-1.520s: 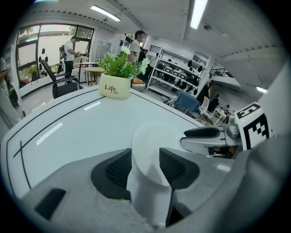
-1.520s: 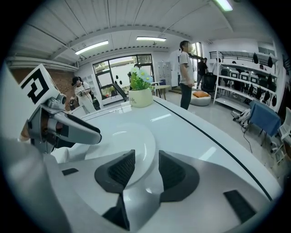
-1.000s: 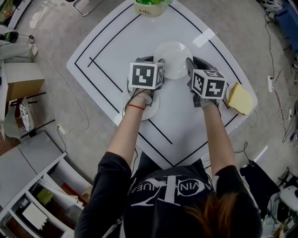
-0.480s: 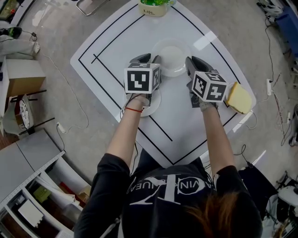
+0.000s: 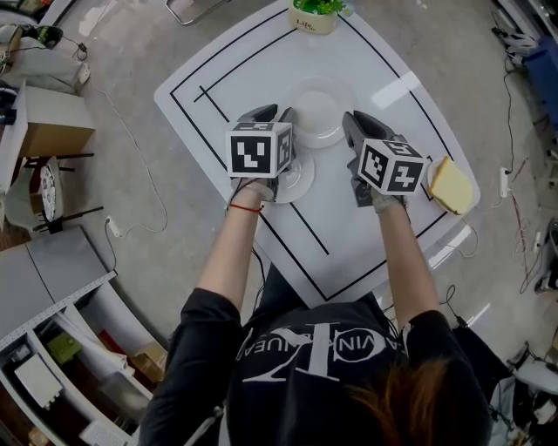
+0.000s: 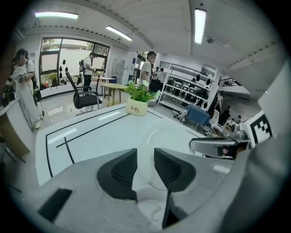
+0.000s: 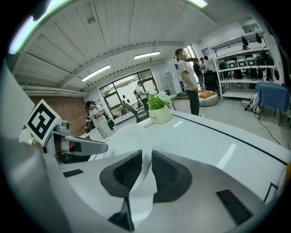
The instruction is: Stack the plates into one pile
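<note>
A white plate (image 5: 318, 113) hangs above the white table (image 5: 227, 70), held by its rim from both sides. My left gripper (image 5: 289, 119) is shut on its left rim, and the plate (image 6: 157, 145) stands between the pads. My right gripper (image 5: 349, 124) is shut on the right rim, with the plate's edge (image 7: 132, 150) running between its pads. Both pairs of jaws have just been closing onto this plate. A second white plate (image 5: 296, 177) lies flat on the table, just below and beside the left gripper.
A potted plant (image 5: 316, 16) in a white pot stands at the table's far edge. A yellow block (image 5: 452, 185) lies near the right edge. Black lines mark the tabletop. Shelves and boxes stand on the floor to the left, and people stand in the room beyond.
Both grippers have closed on the far plate and raised it off the table. It has come nearer to the second plate, which now shows beside the left gripper.
</note>
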Available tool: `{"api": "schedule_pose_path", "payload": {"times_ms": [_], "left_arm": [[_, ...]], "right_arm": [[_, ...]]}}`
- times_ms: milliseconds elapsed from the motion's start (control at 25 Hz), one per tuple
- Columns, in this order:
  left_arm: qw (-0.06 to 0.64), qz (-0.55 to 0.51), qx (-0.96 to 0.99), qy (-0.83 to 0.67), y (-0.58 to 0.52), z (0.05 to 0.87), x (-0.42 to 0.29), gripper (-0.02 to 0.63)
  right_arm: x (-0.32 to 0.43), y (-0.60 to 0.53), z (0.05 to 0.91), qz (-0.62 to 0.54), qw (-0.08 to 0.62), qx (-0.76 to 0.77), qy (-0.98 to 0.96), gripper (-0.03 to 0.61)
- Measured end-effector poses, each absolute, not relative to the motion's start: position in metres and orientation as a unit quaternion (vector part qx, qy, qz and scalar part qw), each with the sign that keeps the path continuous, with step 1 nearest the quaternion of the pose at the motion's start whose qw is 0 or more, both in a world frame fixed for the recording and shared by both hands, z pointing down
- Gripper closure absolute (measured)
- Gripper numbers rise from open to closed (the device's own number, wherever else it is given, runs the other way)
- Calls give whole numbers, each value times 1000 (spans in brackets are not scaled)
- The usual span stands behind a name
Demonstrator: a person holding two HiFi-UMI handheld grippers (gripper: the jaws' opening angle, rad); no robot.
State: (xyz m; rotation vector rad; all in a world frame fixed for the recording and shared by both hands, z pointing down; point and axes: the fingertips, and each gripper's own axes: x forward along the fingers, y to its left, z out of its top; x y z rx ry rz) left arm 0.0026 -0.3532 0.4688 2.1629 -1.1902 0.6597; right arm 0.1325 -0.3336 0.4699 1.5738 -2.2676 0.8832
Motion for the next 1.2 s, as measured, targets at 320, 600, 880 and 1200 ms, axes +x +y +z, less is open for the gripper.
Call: {"api": "schedule_pose_path", "payload": {"times_ms": [320, 600, 880, 1200], "left_arm": [[312, 261, 787, -464, -311, 475, -44, 482], [359, 256, 760, -478, -277, 494, -75, 477], [385, 261, 741, -484, -254, 509, -89, 477], [376, 295, 736, -479, -240, 521, -91, 469]], "right_arm": [[86, -301, 473, 326, 130, 493, -796, 512], [56, -272, 492, 349, 155, 457, -804, 512], [42, -256, 504, 355, 184, 435, -807, 512], [37, -246, 520, 336, 230, 425, -808, 506]]}}
